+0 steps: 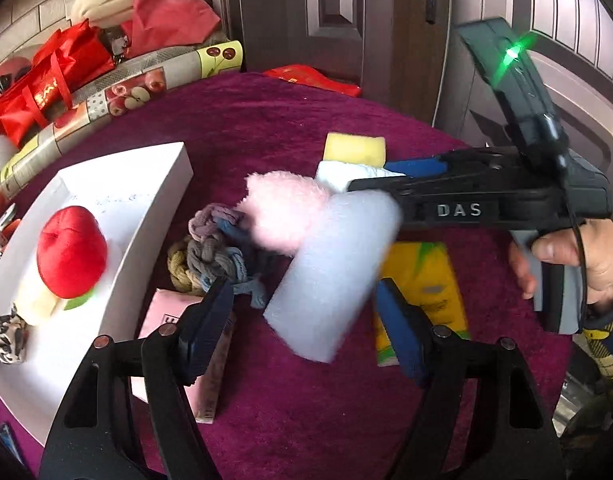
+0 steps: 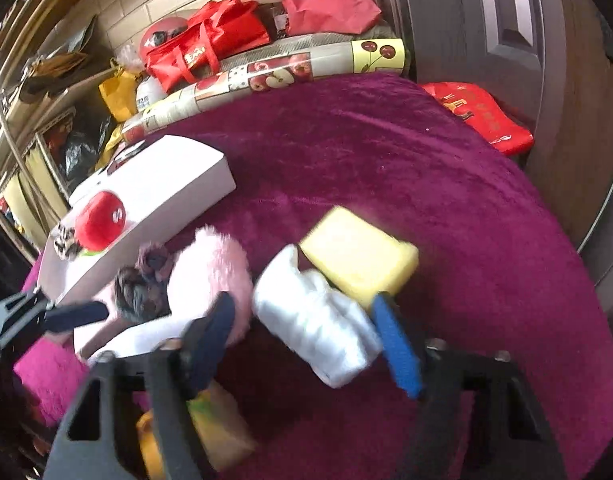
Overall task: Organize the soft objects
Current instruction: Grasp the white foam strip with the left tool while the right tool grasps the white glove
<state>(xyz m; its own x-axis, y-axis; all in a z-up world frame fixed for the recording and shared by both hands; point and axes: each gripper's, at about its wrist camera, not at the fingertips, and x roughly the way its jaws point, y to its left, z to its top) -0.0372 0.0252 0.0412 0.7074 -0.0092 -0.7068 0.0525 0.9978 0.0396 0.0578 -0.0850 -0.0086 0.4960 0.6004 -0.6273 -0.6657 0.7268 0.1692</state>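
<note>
My left gripper (image 1: 306,320) is open, its fingers either side of a white foam block (image 1: 334,272) that lies tilted on the purple cloth. A pink fluffy ball (image 1: 282,210) and a bundle of knotted cords (image 1: 214,256) lie just beyond it. My right gripper (image 2: 306,340) is open around a white folded cloth (image 2: 318,324); a yellow sponge (image 2: 360,258) touches the cloth's far side. The right gripper also shows in the left wrist view (image 1: 406,176), reaching in from the right. A white tray (image 1: 154,216) at left holds a red plush apple (image 1: 72,252) and a patterned scrunchie (image 1: 6,334).
A pink box (image 1: 210,360) lies under my left finger, a yellow packet (image 1: 422,280) at right. Red bags (image 2: 210,44) and a patterned roll (image 2: 266,74) crowd the table's far edge. A red packet (image 2: 478,116) lies by the door. A magenta fluffy item (image 2: 46,376) sits at near left.
</note>
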